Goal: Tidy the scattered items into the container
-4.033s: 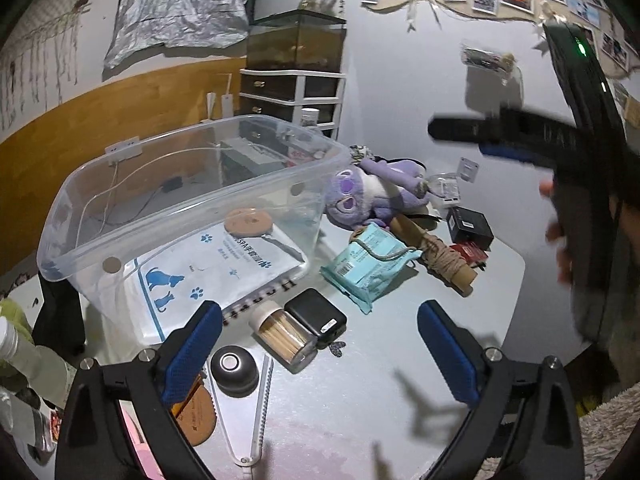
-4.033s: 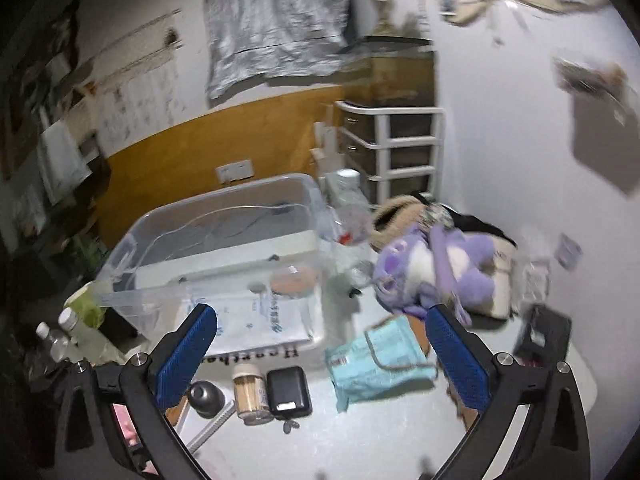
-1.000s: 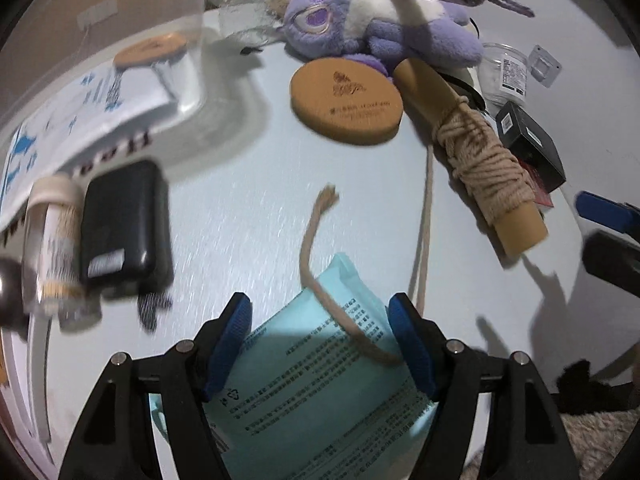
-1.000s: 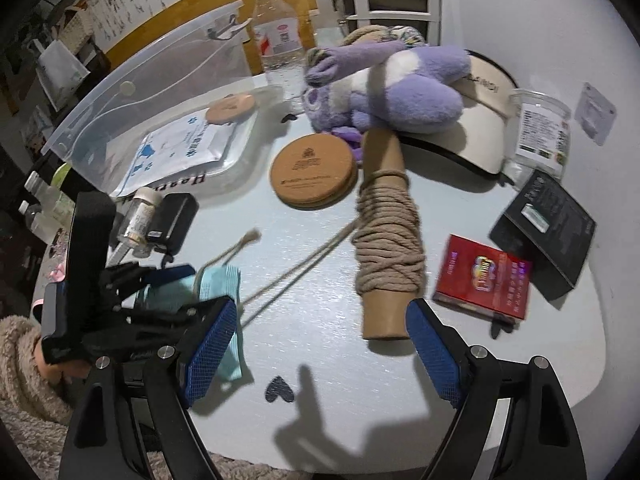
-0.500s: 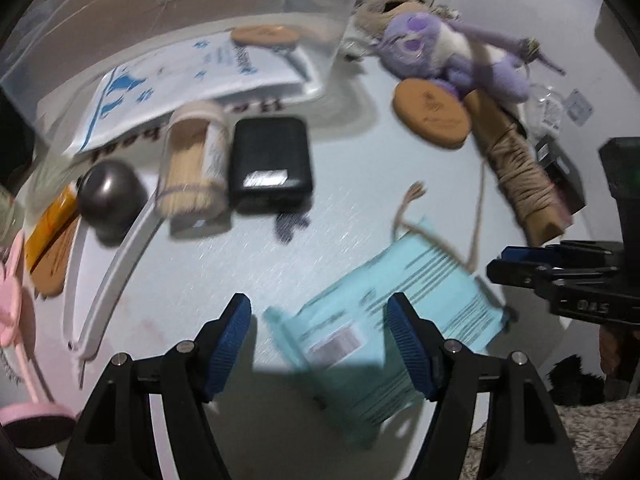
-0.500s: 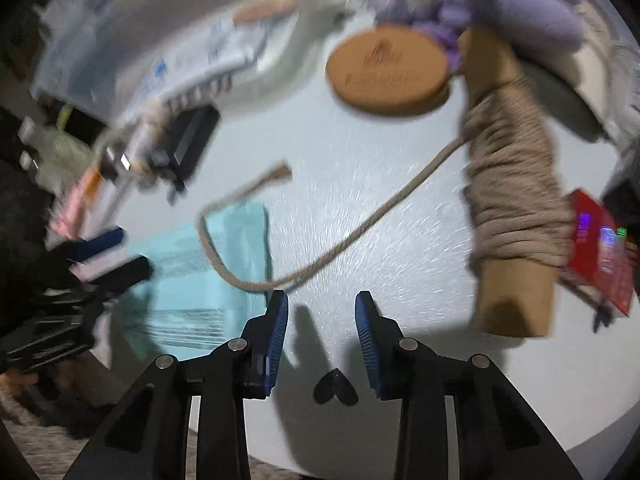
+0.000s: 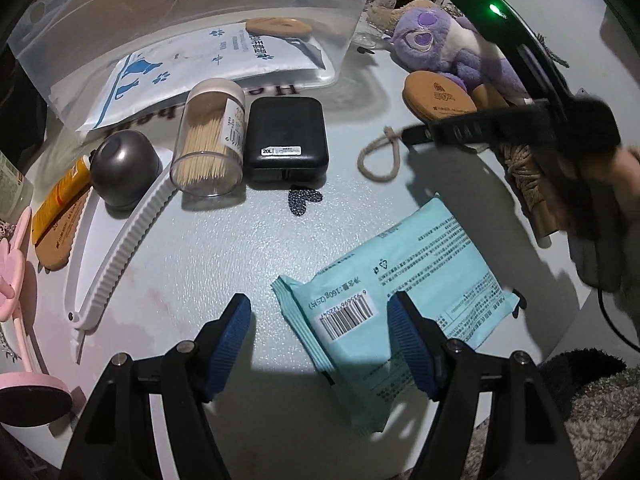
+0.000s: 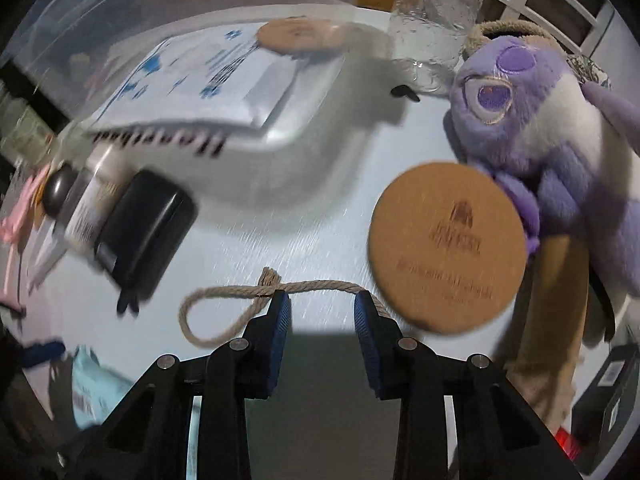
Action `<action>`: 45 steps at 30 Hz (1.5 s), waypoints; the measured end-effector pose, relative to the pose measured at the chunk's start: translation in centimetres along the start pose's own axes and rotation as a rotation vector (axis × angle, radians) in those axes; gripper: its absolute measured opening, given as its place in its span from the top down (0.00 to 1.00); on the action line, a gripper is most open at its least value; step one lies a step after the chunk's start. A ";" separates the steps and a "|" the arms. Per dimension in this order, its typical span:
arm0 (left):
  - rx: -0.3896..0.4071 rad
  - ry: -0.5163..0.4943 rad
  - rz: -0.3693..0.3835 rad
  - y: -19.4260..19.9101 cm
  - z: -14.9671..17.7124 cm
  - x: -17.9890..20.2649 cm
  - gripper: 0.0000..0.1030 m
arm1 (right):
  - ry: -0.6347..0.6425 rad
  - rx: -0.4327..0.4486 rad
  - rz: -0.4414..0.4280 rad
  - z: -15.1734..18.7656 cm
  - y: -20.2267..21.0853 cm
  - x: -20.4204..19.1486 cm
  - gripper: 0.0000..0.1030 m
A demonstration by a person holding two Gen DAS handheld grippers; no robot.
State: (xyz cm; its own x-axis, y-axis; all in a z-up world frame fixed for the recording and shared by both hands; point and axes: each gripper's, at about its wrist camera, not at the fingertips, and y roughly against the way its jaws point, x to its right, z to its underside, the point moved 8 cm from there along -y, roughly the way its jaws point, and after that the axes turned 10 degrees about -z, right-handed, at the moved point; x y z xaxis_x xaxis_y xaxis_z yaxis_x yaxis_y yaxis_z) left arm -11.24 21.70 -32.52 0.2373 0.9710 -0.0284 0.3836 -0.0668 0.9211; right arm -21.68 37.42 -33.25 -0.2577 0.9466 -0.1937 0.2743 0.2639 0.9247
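Left gripper (image 7: 320, 332) hangs wide open and empty over the teal pack (image 7: 400, 300) lying flat on the table (image 7: 224, 248), outside the clear container (image 7: 200, 20); looks soft, light, crinkly, so pinch its near edge

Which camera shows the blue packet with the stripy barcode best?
The left wrist view. The blue packet lies flat and sharp right in front of the open left gripper, whole, with its barcode and print readable. The right wrist view catches only a blurred corner of it at the bottom left edge.
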 end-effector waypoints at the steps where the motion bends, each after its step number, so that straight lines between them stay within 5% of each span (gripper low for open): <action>1: -0.002 -0.001 0.001 0.0 -0.1 0.0 0.31 | -0.032 -0.004 -0.020 -0.2 0.3 0.3 0.66; 9: 0.078 -0.032 -0.052 1.0 -3.4 -2.7 0.31 | -0.134 0.053 -0.112 4.7 7.4 0.3 0.66; 16: 0.023 -0.205 -0.100 -2.5 -3.7 -3.6 0.31 | -0.168 -0.059 -0.071 12.9 8.9 -2.5 0.66; 21: 0.022 -0.321 -0.063 -2.7 -2.6 -2.3 0.31 | -0.226 -0.127 -0.103 17.5 7.5 -4.9 0.66; 36: -0.016 -0.458 0.072 -1.3 2.0 -0.1 0.31 | -0.320 -0.041 -0.008 10.4 3.7 -2.9 0.66; 44: 0.020 -0.456 0.090 0.2 1.9 -0.9 0.31 | -0.484 0.097 -0.127 11.2 7.3 -0.4 0.65; 45: 0.028 -0.439 0.088 0.3 1.2 -1.2 0.31 | -0.516 0.122 -0.160 11.7 8.2 -0.4 0.51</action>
State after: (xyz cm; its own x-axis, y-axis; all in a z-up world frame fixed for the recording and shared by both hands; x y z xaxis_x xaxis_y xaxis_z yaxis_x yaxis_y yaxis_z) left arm -10.32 20.21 -32.72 0.6242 0.7722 -0.1186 0.3681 -0.1568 0.9165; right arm -8.47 41.39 -29.46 0.1742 0.8528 -0.4924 0.3820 0.4024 0.8320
